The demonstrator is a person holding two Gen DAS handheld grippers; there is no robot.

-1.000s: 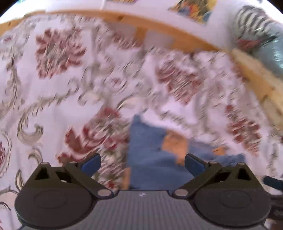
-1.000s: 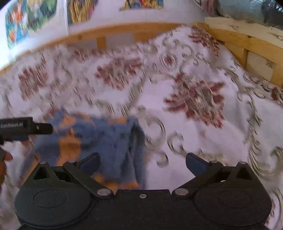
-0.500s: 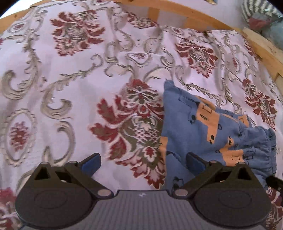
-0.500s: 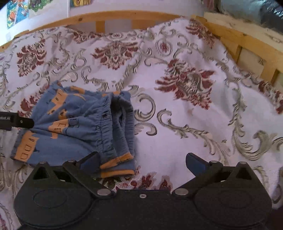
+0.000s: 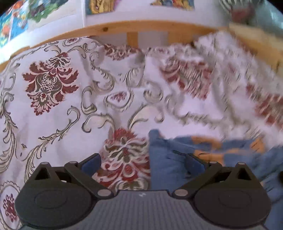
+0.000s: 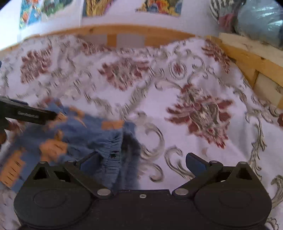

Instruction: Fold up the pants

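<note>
Pants point(image 6: 84, 139): blue with orange patches, lying bunched in a compact bundle on the patterned bedspread point(image 6: 194, 109), not yet a neat fold as far as the blur allows.
Right gripper point(image 6: 141, 163): fingers spread wide apart, gripping nothing; the gathered waistband point(image 6: 113, 150) sits just beside its left finger, at about 10 o'clock from the jaw gap.
Left gripper point(image 5: 143, 163): also spread wide, empty; in its own view the pants point(image 5: 176, 159) begin inside the jaw gap and run off toward 3 o'clock, with the right finger over the cloth.
Left gripper seen from the right view point(image 6: 30, 115): a dark finger reaching in from 9 o'clock over the far end of the bundle; whether it touches the cloth I cannot tell.
Long axis: the bundle runs roughly from 9 o'clock to 3 o'clock across both views, waistband end toward the right gripper, orange-cuffed end toward the left.
Nearer hand: each gripper is close to its own end; the right one looks nearest to a graspable edge, the elastic waistband.
Key relation: the pants lie between the two grippers, so each would close in toward the other.
Surroundings: a wooden bed rail point(image 6: 123, 31) at 12 o'clock, colourful pictures point(image 5: 44, 10) on the wall beyond.
Caveat: motion blur smears much of both views, so fine folds are unclear.
</note>
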